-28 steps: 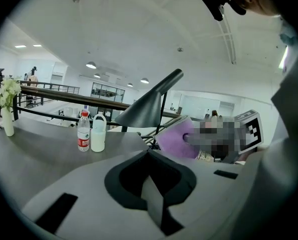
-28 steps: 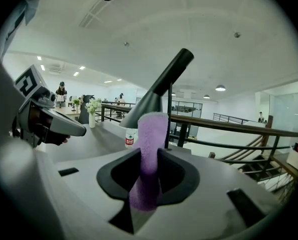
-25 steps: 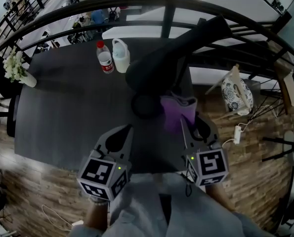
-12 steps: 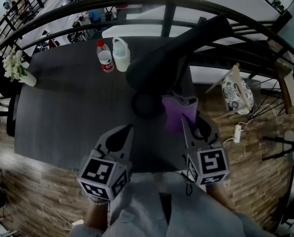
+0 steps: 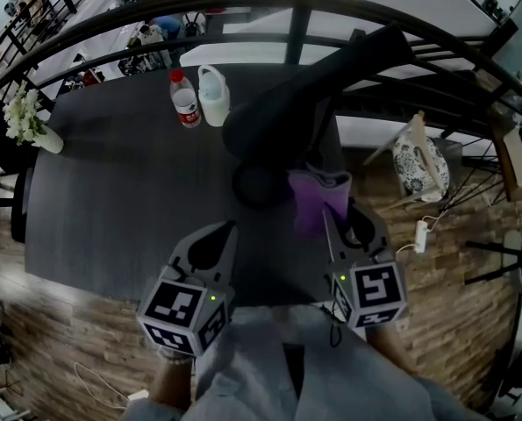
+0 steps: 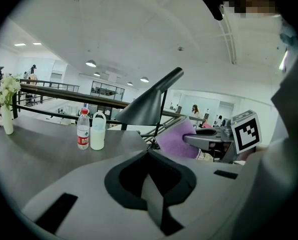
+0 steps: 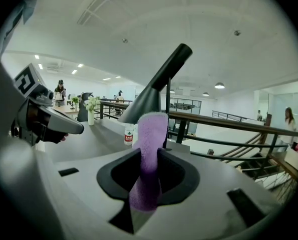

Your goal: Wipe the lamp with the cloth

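Observation:
A black desk lamp (image 5: 282,112) with a cone shade and round base (image 5: 259,185) stands at the right of the dark table (image 5: 111,191). My right gripper (image 5: 335,222) is shut on a purple cloth (image 5: 318,196), which stands up between the jaws (image 7: 147,149) just in front of the lamp's shade (image 7: 143,104). The cloth (image 6: 178,139) is close to the lamp's stem but I cannot tell if it touches. My left gripper (image 5: 215,239) is shut and holds nothing, over the table's near edge, left of the lamp's base.
A water bottle (image 5: 186,102) with a red label and a white jug (image 5: 213,97) stand at the table's far side, left of the lamp. A vase of white flowers (image 5: 28,121) is at the far left corner. A black railing (image 5: 401,38) runs behind the table.

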Demonstrator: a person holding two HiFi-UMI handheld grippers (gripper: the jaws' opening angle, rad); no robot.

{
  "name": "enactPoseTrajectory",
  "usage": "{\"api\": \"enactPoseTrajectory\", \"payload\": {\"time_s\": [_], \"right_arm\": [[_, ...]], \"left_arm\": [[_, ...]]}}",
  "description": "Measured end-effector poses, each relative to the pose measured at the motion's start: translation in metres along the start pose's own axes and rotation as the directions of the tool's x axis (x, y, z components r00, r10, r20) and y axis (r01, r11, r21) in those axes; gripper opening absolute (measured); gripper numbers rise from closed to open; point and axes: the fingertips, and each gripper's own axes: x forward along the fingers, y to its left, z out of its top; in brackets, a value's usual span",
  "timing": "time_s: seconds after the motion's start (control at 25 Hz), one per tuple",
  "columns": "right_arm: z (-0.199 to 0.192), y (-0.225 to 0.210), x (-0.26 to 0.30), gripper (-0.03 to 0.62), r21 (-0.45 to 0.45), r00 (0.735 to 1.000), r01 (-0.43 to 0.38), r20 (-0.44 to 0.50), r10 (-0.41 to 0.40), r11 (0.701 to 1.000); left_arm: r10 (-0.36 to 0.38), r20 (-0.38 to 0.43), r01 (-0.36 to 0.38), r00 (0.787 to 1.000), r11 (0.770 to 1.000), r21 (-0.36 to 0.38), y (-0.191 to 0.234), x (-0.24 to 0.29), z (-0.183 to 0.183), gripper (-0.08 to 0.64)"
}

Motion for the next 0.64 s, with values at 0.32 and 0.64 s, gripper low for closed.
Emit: {"api": "enactPoseTrajectory", "payload": {"time_s": [0.32,0.64], "right_arm": [[-0.0037,-0.0021,-0.0013,0.086,0.009,1.000,0.006,-0.016,-0.005,1.000],[-0.0036,-0.0028,-0.0006,0.086,0.009,1.000,0.003,-0.011,-0.003,1.000]], "left_arm": [[0.002,-0.011,-0.002,1.000,1.000,0.001,-0.0015,-0.0001,-0.0003,0.005],[-0.002,-0.002,0.002,1.000,1.000,0.002,-0.0029,0.0019,-0.0006,0.005]]}}
